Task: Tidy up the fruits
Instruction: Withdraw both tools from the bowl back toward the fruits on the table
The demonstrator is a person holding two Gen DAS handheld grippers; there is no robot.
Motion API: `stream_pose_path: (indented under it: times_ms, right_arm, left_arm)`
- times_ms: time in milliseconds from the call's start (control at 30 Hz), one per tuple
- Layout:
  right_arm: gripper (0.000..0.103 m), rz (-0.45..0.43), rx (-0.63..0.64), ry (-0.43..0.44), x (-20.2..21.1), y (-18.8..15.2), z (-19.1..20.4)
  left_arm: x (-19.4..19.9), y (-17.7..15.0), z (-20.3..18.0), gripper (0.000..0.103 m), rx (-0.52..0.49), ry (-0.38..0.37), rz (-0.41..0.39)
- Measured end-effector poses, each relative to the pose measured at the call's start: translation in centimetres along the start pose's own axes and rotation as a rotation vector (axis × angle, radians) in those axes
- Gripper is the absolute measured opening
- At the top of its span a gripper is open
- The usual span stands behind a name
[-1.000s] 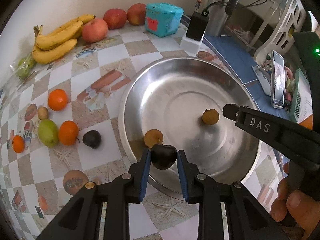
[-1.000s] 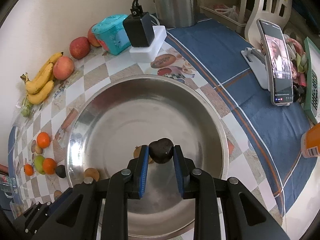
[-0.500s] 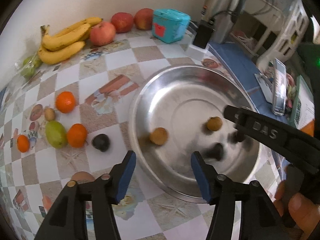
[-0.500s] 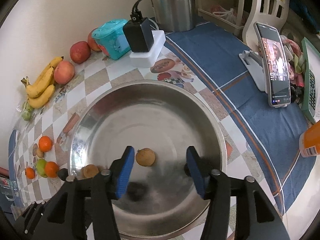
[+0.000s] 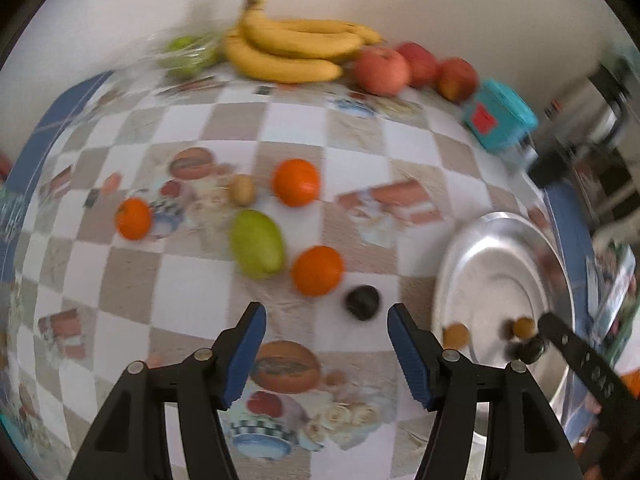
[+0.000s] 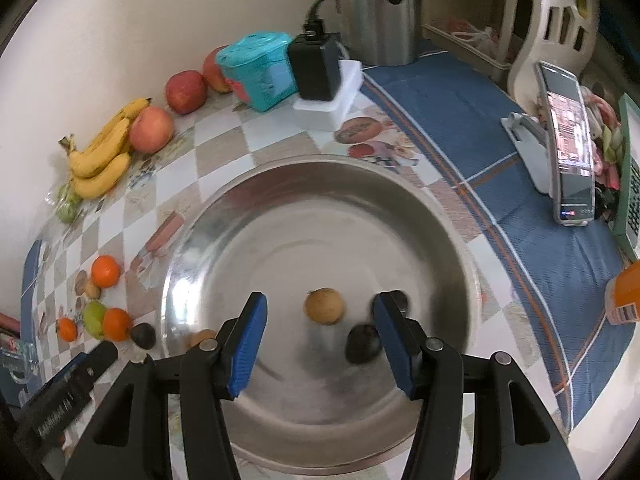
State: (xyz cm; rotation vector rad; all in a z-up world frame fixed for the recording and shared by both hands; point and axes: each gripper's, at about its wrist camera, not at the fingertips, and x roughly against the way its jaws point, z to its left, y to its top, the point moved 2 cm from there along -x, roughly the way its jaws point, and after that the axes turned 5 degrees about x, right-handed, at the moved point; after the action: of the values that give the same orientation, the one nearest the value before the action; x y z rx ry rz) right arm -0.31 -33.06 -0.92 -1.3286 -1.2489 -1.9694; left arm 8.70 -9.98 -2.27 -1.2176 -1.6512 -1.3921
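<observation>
A steel bowl [image 6: 404, 200] holds two brown round fruits [image 6: 324, 306] [image 6: 202, 337] and two dark plums [image 6: 363, 343] [image 6: 400, 300]. My right gripper [image 6: 318, 346] is open and empty, low over the bowl. My left gripper [image 5: 326, 354] is open and empty over the checked tablecloth, left of the bowl [image 5: 476, 248]. A dark plum [image 5: 362, 303] lies on the cloth just beyond its fingertips, with oranges [image 5: 317, 270] [image 5: 296, 182] [image 5: 133, 219], a green fruit [image 5: 258, 244] and a small brown fruit [image 5: 241, 189] further off.
Bananas [image 5: 292, 52], apples [image 5: 382, 70] and a teal box [image 5: 500, 120] line the back wall. A charger on a white block [image 6: 320, 80], a kettle [image 6: 384, 12], a phone on a stand [image 6: 568, 148] and an orange bottle [image 6: 624, 296] stand right of the bowl.
Both grippers opened and dropped their dark plums into the bowl. The left gripper then swung left, out over the fruit on the cloth.
</observation>
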Motion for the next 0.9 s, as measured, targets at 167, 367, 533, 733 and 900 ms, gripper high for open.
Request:
stream_pose_path:
  times_ms: [167, 367, 533, 733, 900]
  right_arm:
    - [0.057, 0.014, 0.057, 0.073, -0.1, -0.2, 2.6]
    - [0.057, 0.017, 0.130, 0.118, 0.1, -0.9, 5.3]
    - [0.057, 0.015, 0.149, 0.123, 0.4, -1.3, 5.8]
    - [0.057, 0.022, 0.145, 0.118, 0.1, -1.3, 5.8]
    - [0.066, 0.025, 0.170, 0.120, -0.2, -1.3, 6.2]
  left_arm:
    - [0.3, 0.8, 2.2, 0.069, 0.074, -0.004, -0.004]
    - [0.8, 1.1, 3.3, 0.071, 0.117, -0.007, -0.012]
    - [0.9, 1.2, 3.6, 0.074, 0.127, 0.000, -0.013]
    - [0.8, 1.2, 3.6, 0.077, 0.122, 0.015, -0.012]
    - [0.6, 1.2, 3.8, 0.092, 0.120, 0.040, -0.011]
